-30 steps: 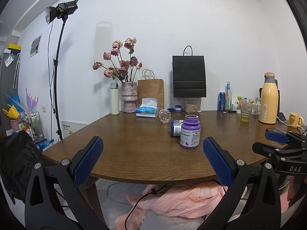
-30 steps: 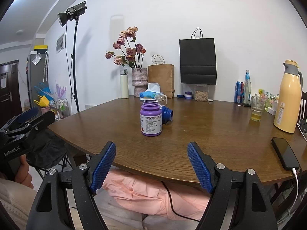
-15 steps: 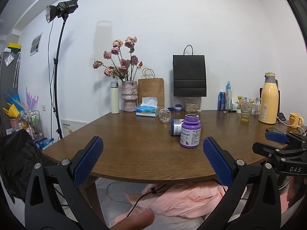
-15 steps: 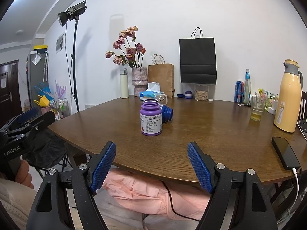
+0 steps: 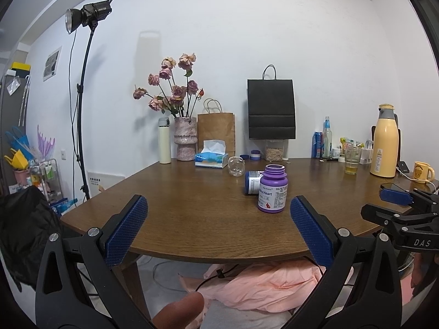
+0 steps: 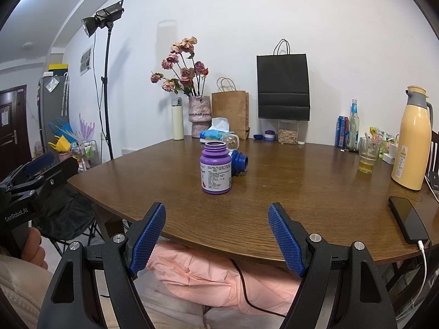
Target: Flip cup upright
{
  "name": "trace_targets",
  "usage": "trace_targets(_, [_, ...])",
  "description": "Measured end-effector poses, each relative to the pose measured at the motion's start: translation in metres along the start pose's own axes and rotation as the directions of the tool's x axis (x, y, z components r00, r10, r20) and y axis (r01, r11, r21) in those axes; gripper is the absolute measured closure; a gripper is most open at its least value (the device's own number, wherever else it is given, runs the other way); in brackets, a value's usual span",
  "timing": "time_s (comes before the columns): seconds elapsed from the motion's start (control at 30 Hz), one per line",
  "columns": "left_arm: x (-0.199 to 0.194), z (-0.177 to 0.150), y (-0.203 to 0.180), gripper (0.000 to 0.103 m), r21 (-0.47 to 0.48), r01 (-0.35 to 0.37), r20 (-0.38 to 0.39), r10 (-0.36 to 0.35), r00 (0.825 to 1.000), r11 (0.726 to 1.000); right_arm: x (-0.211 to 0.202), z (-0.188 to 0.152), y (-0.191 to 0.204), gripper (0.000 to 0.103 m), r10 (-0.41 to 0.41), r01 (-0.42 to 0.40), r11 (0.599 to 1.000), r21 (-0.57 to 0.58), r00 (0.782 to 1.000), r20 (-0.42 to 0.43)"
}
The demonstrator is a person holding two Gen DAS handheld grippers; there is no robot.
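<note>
Left wrist view: the left hand-held gripper hangs at the near edge of the round wooden worktop, its jaws spread wide and empty. The cup, a small clear glass with rounded sides, lies tipped on its side well beyond the fingers, toward the far half of the worktop, just behind the two bottles. A purple plastic bottle stands upright with its mouth uncapped; a blue bottle lies on its side touching it from behind. The right hand-held gripper is likewise spread wide with nothing between its blue, knurled pads. In its view the cup is mostly hidden behind the purple bottle. The worktop shows dark brown grain with a soft sheen.
</note>
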State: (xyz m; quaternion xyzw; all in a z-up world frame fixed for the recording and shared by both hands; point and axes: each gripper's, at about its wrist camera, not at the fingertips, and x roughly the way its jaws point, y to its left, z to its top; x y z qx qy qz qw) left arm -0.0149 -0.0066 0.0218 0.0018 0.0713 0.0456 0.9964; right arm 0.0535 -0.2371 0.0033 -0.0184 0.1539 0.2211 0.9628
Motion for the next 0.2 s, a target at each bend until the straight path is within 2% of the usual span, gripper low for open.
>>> trace_targets(0.2, [0.0002,0.0013,0.0009,0.000,0.000,-0.004,0.004,0.004,1.000,1.000,0.0004,0.0000,-0.0003,0.021,-0.003,0.003,1.000,0.002,1.000,-0.003])
